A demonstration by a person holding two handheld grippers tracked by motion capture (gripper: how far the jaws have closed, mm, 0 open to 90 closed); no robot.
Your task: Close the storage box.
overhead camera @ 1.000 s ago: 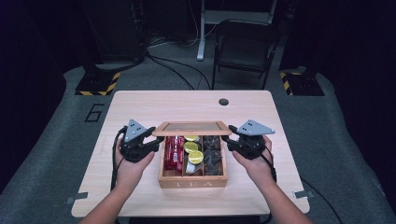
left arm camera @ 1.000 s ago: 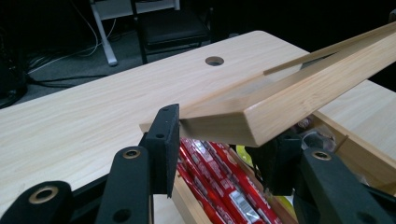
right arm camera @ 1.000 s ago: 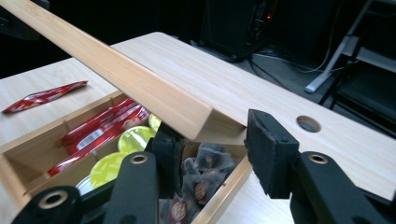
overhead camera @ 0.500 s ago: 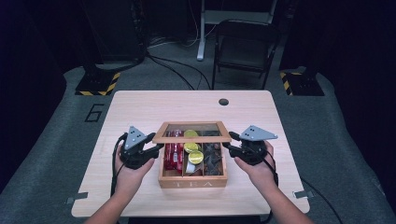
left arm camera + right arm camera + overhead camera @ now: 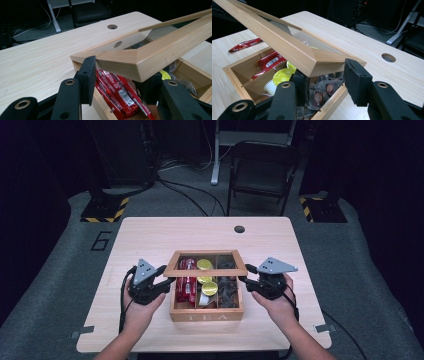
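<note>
A wooden tea box (image 5: 206,316) sits near the table's front edge, its glass-paned lid (image 5: 205,253) tilted partly up. My left gripper (image 5: 167,282) is shut on the lid's left corner (image 5: 140,62), one jaw outside and one beneath it. On the other side my right gripper (image 5: 245,281) is shut on the right corner (image 5: 322,60) the same way. Inside lie red packets (image 5: 117,92), yellow-topped capsules (image 5: 282,76) and dark tea bags (image 5: 322,93).
One loose red packet (image 5: 244,44) lies on the table (image 5: 150,235) beyond the box's left side. A round cable hole (image 5: 239,229) is in the tabletop's far edge. A dark chair (image 5: 260,165) and cables stand on the floor behind.
The lid has tilted down toward the box, and both grippers have come lower and nearer the person with it.
</note>
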